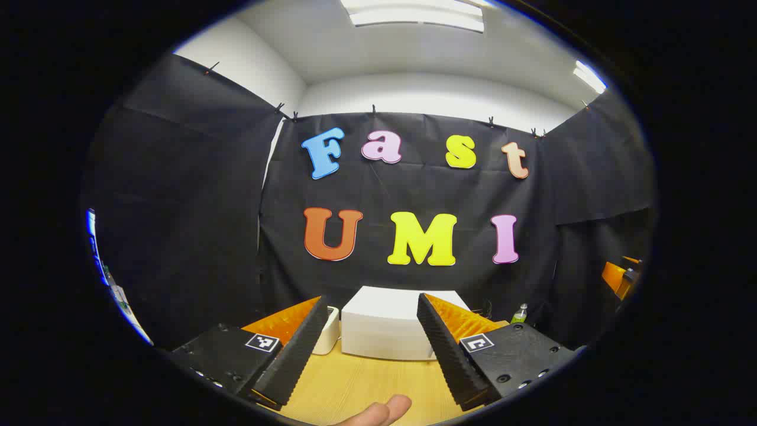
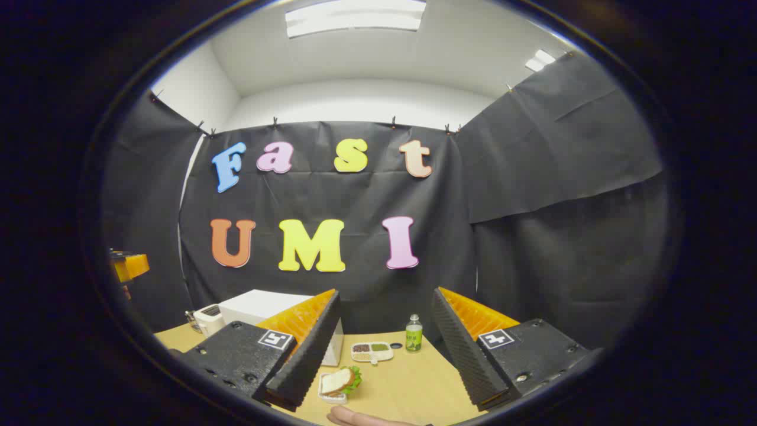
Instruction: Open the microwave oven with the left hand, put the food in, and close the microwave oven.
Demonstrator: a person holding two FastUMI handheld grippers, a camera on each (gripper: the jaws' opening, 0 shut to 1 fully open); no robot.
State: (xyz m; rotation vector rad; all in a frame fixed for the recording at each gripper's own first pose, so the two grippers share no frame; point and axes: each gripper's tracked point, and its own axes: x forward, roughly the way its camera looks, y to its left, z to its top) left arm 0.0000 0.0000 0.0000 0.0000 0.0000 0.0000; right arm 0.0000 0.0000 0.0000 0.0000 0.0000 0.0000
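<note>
Sitting beyond left tongs [image 1: 372,349], microwave [image 1: 387,325], closed

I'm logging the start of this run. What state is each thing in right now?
Microwave oven: closed, on the table.
Sandwich: on its small plate, still outside the oven.
Divided tray: flat on the table, filled.
Green bottle: upright; cap state too small to tell.
Left gripper: open, holding nothing.
Right gripper: open, holding nothing.
</note>
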